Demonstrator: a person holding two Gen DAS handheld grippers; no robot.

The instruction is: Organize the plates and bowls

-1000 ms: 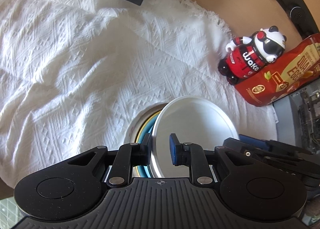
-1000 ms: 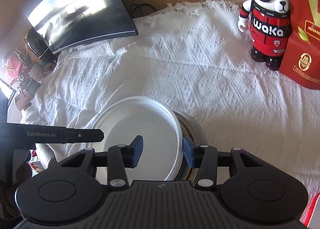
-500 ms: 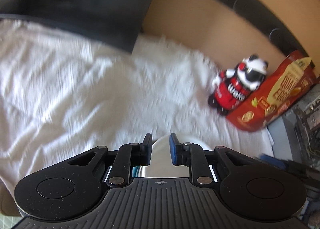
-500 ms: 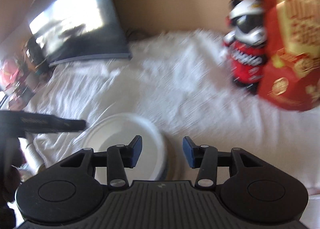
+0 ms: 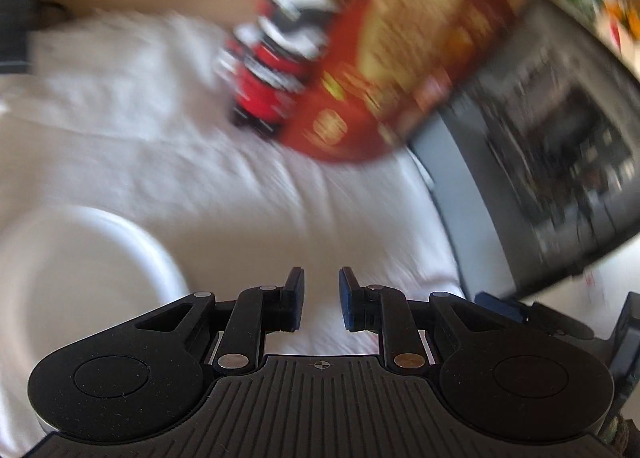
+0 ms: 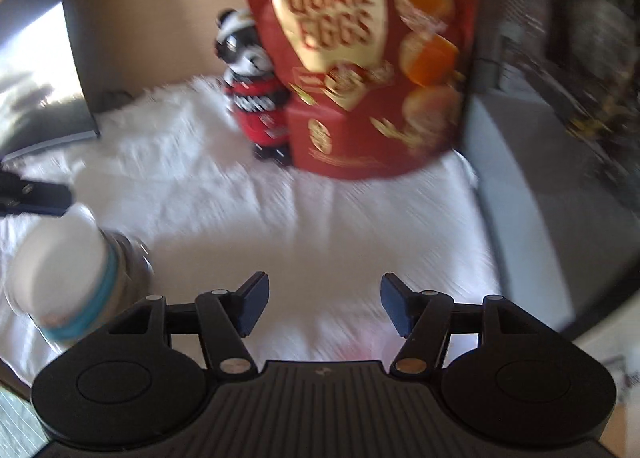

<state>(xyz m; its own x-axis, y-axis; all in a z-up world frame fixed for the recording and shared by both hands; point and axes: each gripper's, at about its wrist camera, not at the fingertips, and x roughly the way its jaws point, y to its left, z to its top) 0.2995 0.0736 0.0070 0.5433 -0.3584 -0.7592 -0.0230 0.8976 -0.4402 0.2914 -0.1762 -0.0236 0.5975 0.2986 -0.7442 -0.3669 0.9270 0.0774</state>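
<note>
the left gripper (image 5: 321,300) has its jaws a narrow gap apart with nothing between them, over the white cloth (image 5: 248,194). the white plate (image 5: 76,274) lies on the cloth to its left, apart from the fingers. the right gripper (image 6: 323,304) is spread wide and empty, also over the cloth (image 6: 280,226). in its view the plate (image 6: 56,270) tops a stack with a blue rim and a metal bowl (image 6: 128,262) under it, at the left, well apart from the gripper. behind stand a panda toy (image 6: 256,106) and a red bag (image 6: 372,58), touching each other. both views are blurred.
</note>
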